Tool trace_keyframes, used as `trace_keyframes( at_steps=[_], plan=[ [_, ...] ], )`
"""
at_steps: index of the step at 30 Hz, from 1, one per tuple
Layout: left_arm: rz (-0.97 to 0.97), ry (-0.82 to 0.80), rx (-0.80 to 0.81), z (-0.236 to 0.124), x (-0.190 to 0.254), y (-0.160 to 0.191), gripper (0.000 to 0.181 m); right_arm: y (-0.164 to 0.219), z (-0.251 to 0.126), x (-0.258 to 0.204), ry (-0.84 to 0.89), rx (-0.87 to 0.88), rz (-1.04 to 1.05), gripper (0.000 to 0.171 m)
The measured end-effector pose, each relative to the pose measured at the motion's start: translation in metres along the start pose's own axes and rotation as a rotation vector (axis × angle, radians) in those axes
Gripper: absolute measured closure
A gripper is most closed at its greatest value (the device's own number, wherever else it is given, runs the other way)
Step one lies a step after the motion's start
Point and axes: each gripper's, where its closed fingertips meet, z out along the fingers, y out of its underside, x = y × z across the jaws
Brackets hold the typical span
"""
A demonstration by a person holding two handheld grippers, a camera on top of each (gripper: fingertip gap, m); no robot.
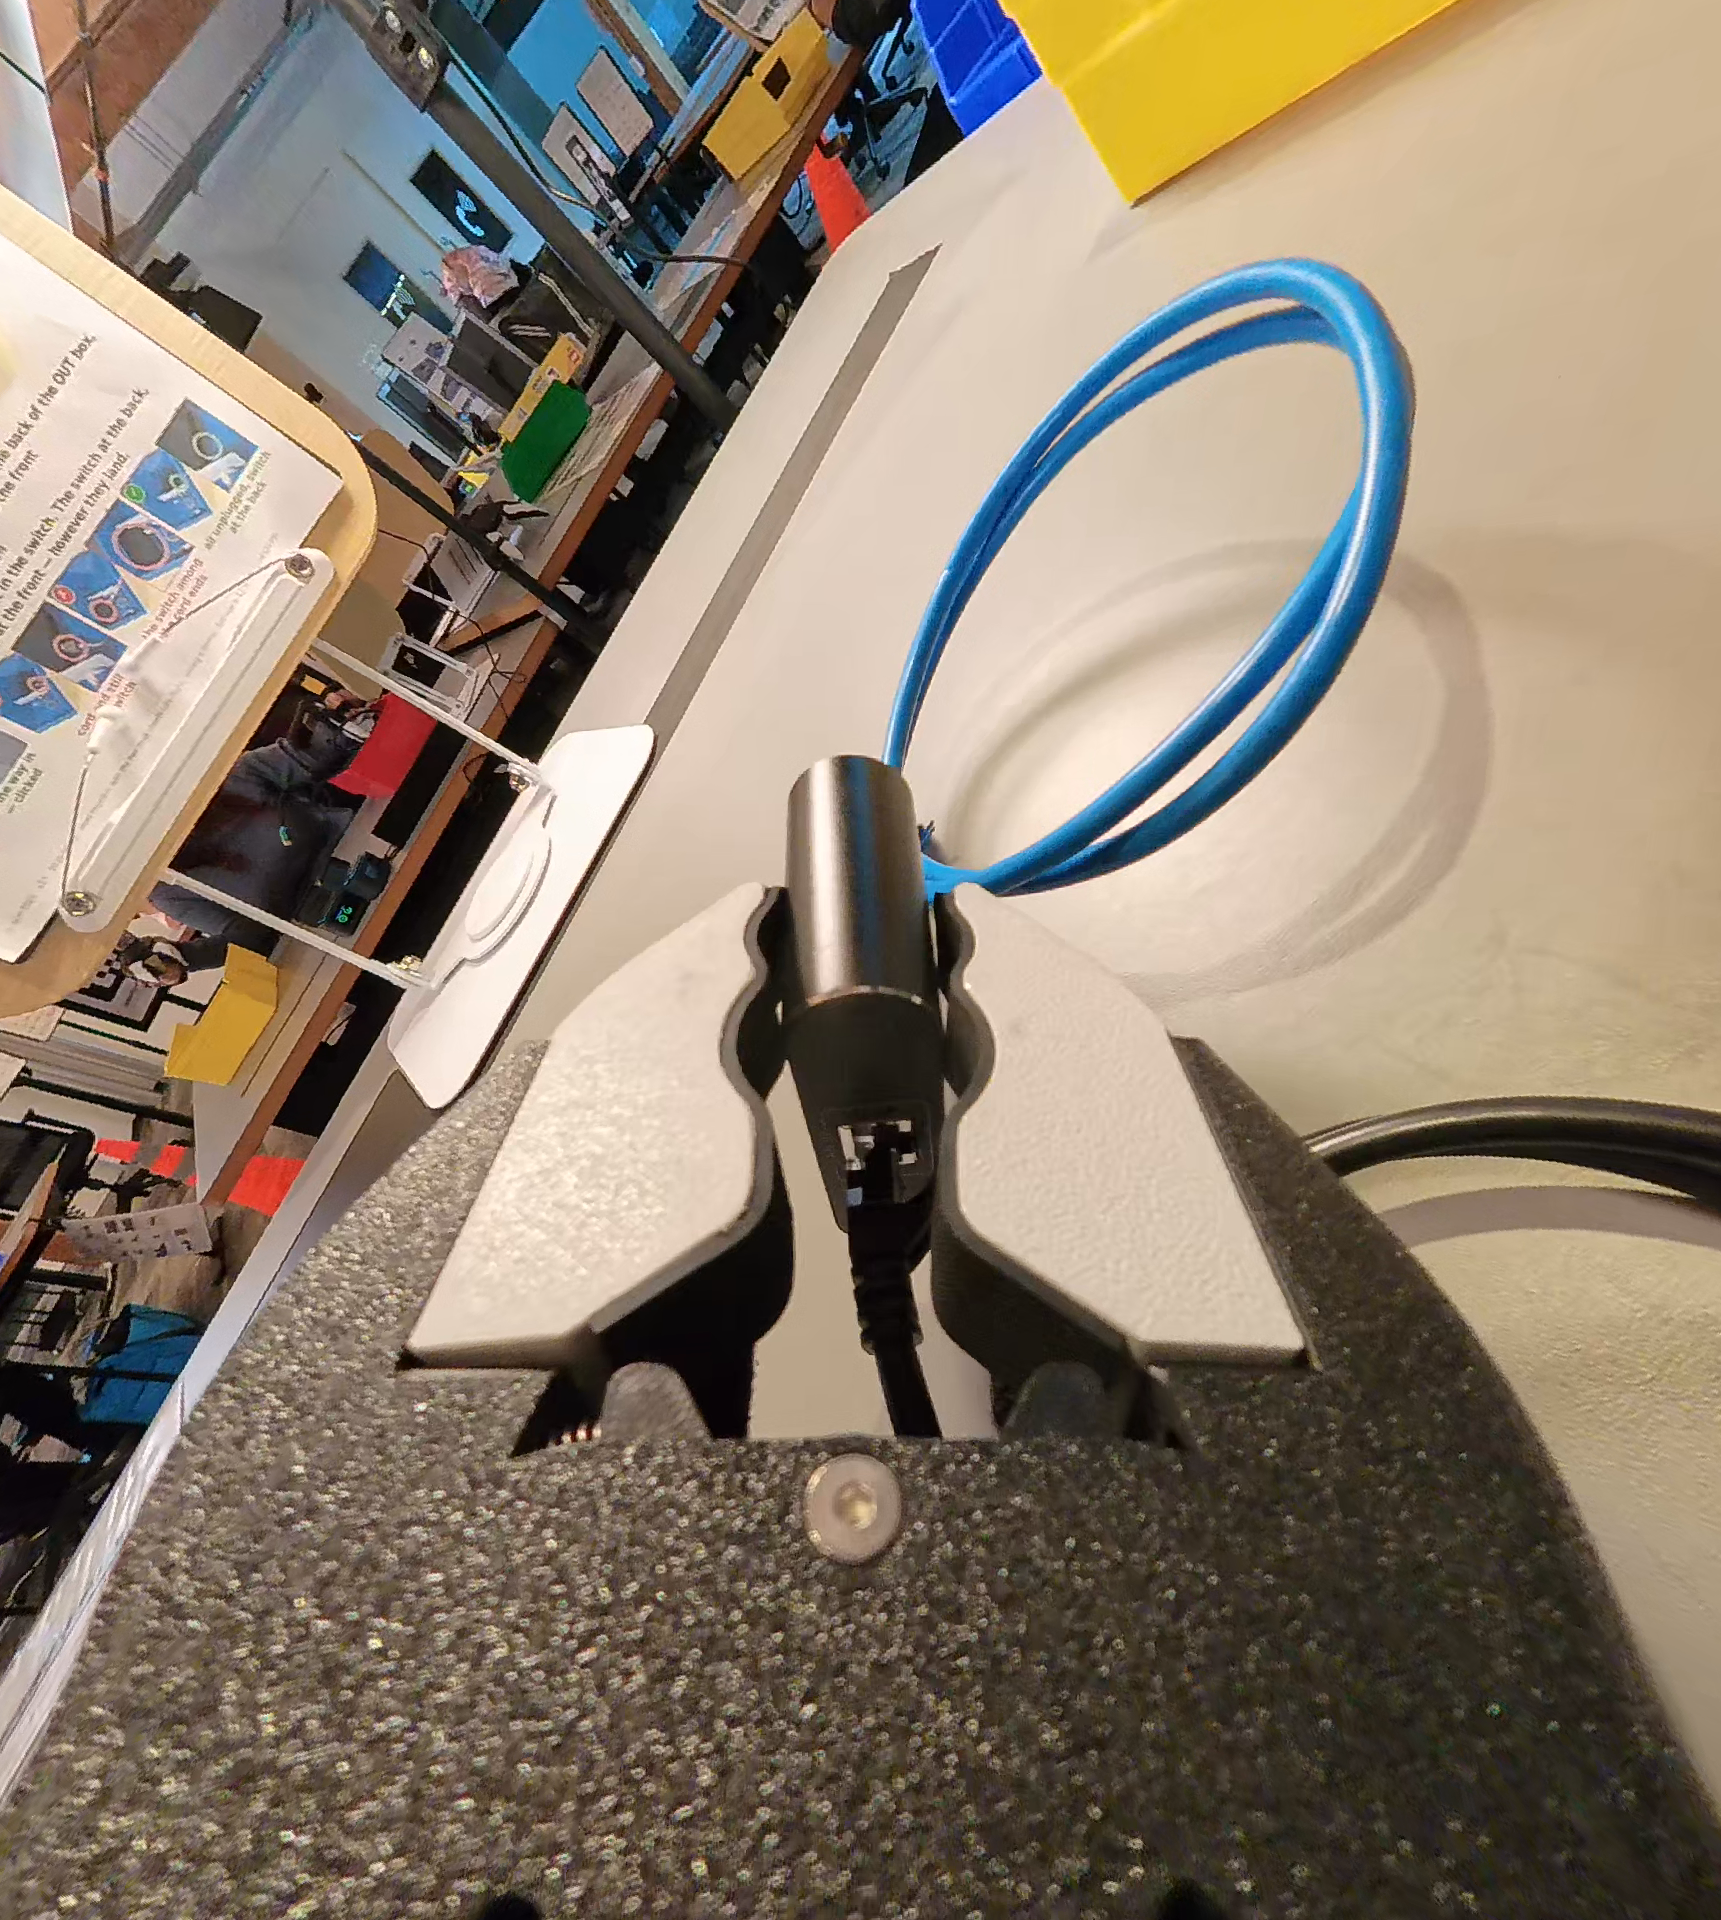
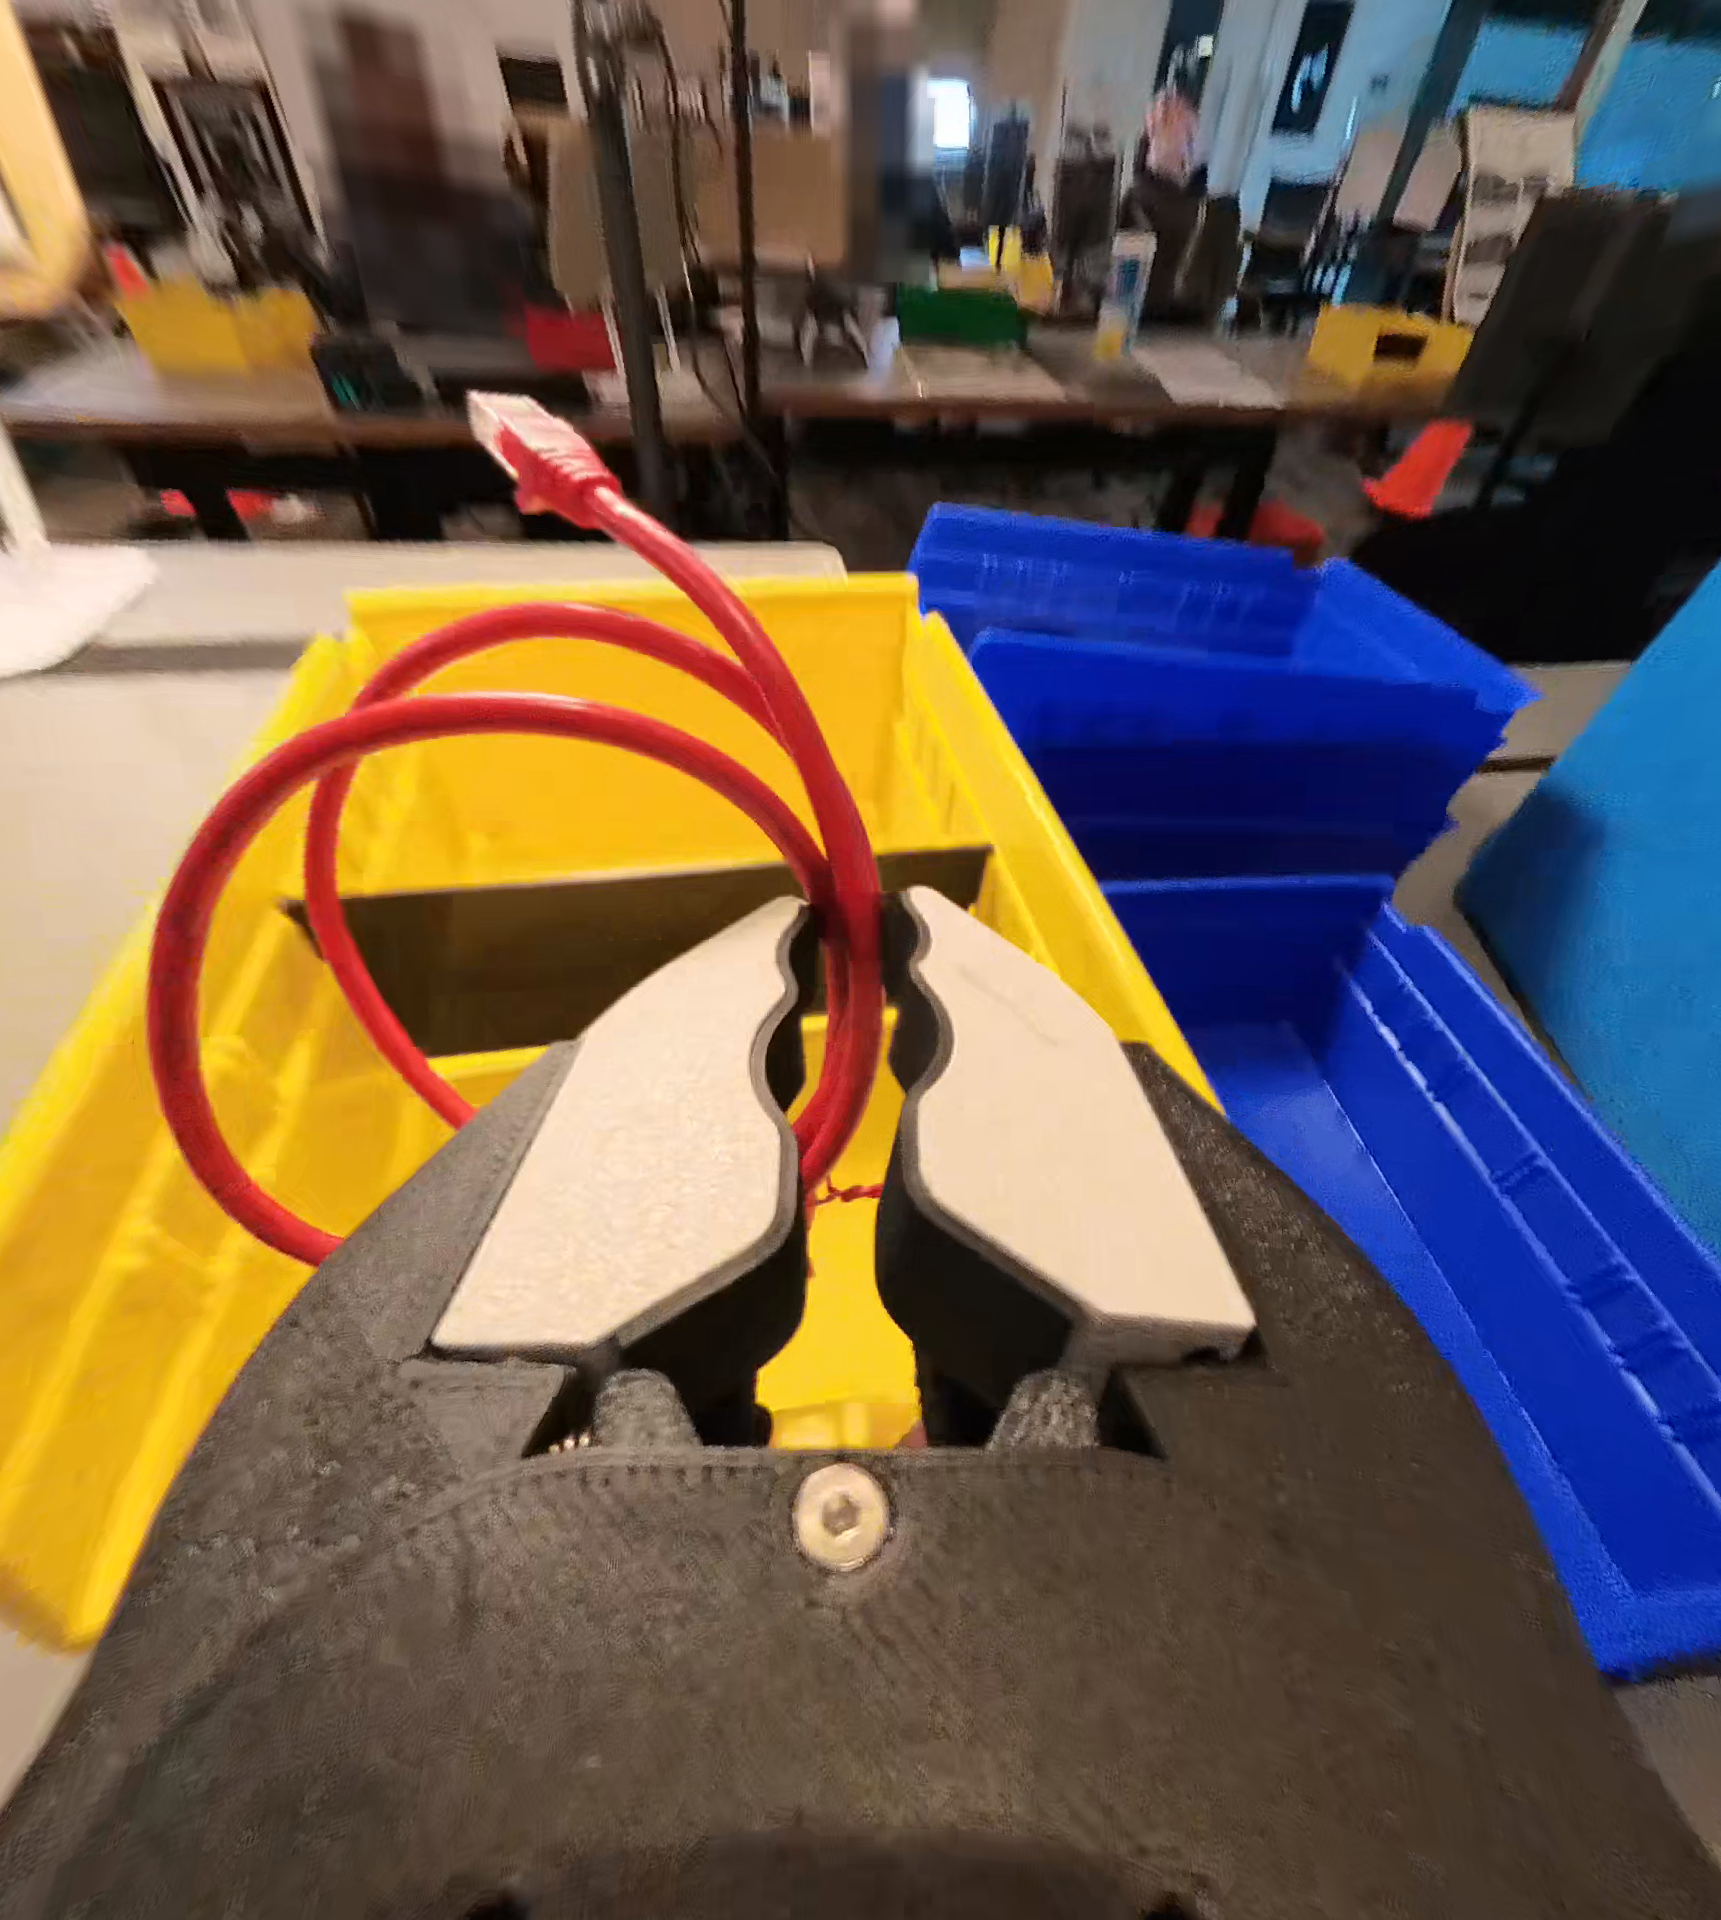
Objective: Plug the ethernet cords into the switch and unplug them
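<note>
- My left gripper [image 1: 861,935] had its jaws closed on a small black switch [image 1: 861,914], a dark, rounded body pinched near its middle between the grey fingers [image 1: 648,1101].
- The switch's near face showed a port with a black cord [image 1: 897,1340] already seated in it, the cord running back towards me between the fingers.
- A coiled blue ethernet cord [image 1: 1251,582] rose from just behind the switch's far end, standing over the pale tabletop [image 1: 1458,935]; I could not tell whether its plug was fully home, since the switch body hid it.
- My right gripper [image 2: 851,925] was narrowed onto a coiled red ethernet cord [image 2: 243,904], gripping the bundled loops and not the plug.
- The red cord's plug [image 2: 534,442] stuck up free beyond my fingertips, over a yellow bin [image 2: 56,1299], with blue bins [image 2: 1458,1195] just beside it on the right.
- I judged the step in hand to be bringing the red cord out to the switch.
- To do it well, I needed to regrip close behind the plug, because a hold on the coil would let the plug flop.
- I judged the latch tab had to face the port's notch before I pushed, straight along the port's axis.
- The left grip had to stay firm and steady so that the push seated the plug rather than twisting the switch.
- An instruction board [image 1: 108,582] stood farther off at the left.
</note>
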Motion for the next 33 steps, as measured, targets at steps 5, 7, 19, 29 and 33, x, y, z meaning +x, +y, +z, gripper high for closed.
trace_keyframes(
  at_steps=[5,7,19,29,33],
  plan=[
    [-0.003,0.003,-0.001,0.000,-0.001,0.001,0.154,0.040,0.028,-0.012,0.045,-0.201,-0.179,0.149],
    [-0.005,0.004,0.001,-0.001,-0.001,0.000,0.154,0.030,0.024,-0.013,0.070,-0.177,-0.210,0.144],
    [-0.291,0.106,0.110,-0.011,-0.007,-0.015,0.154,-0.034,-0.045,-0.194,-0.375,0.112,-0.589,0.148],
    [-0.807,0.233,0.366,-0.027,-0.035,-0.031,0.155,0.063,-0.046,-0.389,-0.924,-0.075,-0.615,0.146],
    [-0.958,0.363,0.545,-0.040,-0.036,-0.055,0.154,0.053,-0.051,-0.407,-0.939,-0.068,-0.456,0.143]
  ],
)
